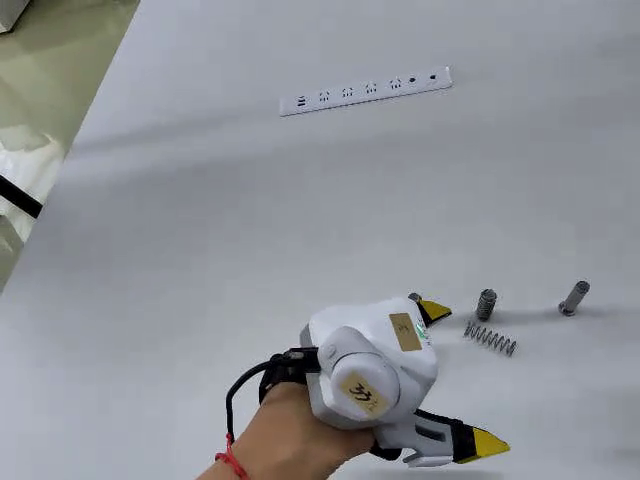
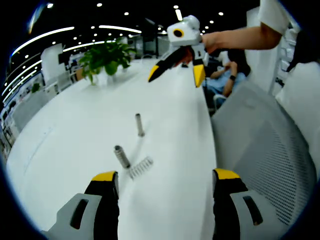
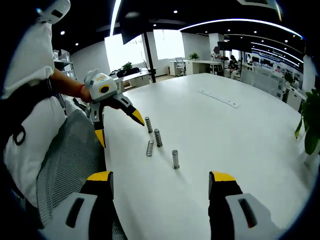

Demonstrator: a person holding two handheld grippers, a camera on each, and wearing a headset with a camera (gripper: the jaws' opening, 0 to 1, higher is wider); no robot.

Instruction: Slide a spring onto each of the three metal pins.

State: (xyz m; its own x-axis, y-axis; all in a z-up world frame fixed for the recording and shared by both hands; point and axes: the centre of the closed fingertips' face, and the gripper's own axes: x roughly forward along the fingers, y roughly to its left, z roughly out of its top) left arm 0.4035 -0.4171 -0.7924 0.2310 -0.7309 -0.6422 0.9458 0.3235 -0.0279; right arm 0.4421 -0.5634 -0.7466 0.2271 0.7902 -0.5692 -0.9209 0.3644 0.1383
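White table, socket strip beyond; pin perhaps half behind left gripper.

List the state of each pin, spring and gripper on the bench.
Left gripper: open, empty.
Right gripper: open, empty.
Middle pin: standing, spring on it.
Pin farthest from the left gripper: standing, bare.
Pin by the left gripper's tip: standing, seemingly wearing a spring.
Loose spring: lying flat, on no pin.
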